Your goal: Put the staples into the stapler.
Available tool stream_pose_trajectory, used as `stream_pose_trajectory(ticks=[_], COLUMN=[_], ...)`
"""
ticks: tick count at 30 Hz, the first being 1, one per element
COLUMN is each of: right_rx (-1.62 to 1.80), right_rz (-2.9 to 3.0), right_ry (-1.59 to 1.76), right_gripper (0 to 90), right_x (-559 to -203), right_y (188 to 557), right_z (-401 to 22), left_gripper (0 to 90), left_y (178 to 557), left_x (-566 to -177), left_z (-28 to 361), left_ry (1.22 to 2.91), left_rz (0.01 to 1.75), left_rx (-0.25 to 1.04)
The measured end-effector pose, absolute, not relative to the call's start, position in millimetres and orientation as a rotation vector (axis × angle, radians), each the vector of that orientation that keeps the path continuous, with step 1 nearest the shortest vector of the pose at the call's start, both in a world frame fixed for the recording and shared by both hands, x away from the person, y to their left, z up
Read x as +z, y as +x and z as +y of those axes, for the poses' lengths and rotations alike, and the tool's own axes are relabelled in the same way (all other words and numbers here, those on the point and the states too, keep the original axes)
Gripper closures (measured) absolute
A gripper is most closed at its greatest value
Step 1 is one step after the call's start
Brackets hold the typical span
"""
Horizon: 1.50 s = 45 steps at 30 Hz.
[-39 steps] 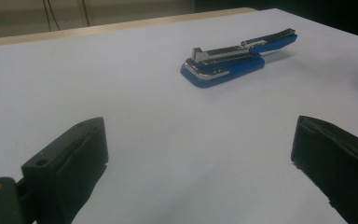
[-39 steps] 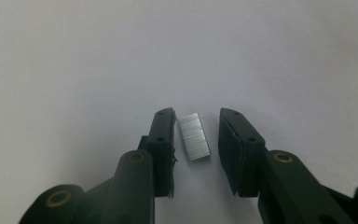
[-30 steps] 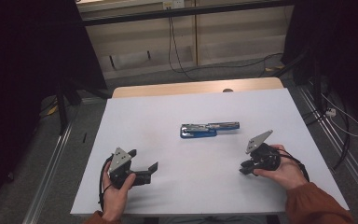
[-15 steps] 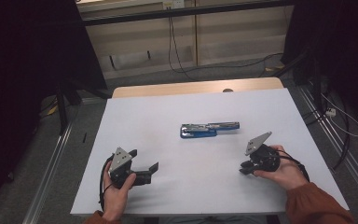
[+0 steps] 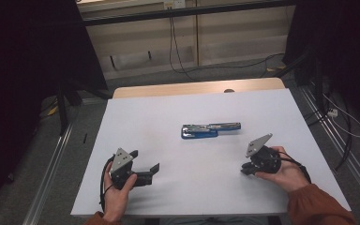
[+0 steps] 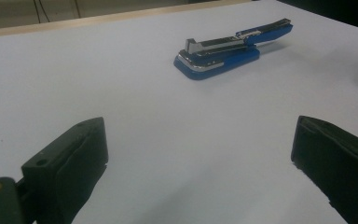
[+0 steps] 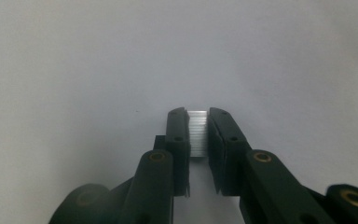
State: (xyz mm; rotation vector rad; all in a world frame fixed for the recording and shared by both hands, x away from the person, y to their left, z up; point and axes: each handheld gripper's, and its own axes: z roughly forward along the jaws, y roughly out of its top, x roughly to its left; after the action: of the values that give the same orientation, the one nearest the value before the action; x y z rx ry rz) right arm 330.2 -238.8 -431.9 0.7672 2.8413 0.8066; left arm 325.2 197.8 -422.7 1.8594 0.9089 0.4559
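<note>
Blue stapler (image 5: 210, 130) lies opened out flat near mid-tabletop (image 5: 197, 103), well apart from both grippers. Strip of staples (image 7: 198, 133) pinched between the jaws of the right gripper (image 5: 247, 168), low over the white surface at right. Left gripper (image 5: 153, 168) rests at near left, jaws spread wide, facing the stapler (image 6: 230, 49).
</note>
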Motion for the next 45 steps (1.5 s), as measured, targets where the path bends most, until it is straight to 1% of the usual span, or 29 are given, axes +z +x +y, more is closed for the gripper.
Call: stream_pose_trajectory(ticks=[26, 36, 45], right_rx=[0.907, 0.962, 1.003], right_rz=[2.79, 2.743, 2.727], right_ry=[0.788, 0.813, 0.805], right_gripper=[79.1, 79.1, 79.1], right_x=[-431, -426, -415], right_y=[332, 337, 341], right_z=[-242, -244, -236], left_gripper=[4.0, 4.0, 3.9], left_y=[324, 325, 325], left_x=[-421, -421, -421], left_z=[199, 198, 199], left_ry=[1.835, 1.834, 1.839], left_rz=[0.913, 0.915, 0.901], left_rx=[0.47, 0.467, 0.469])
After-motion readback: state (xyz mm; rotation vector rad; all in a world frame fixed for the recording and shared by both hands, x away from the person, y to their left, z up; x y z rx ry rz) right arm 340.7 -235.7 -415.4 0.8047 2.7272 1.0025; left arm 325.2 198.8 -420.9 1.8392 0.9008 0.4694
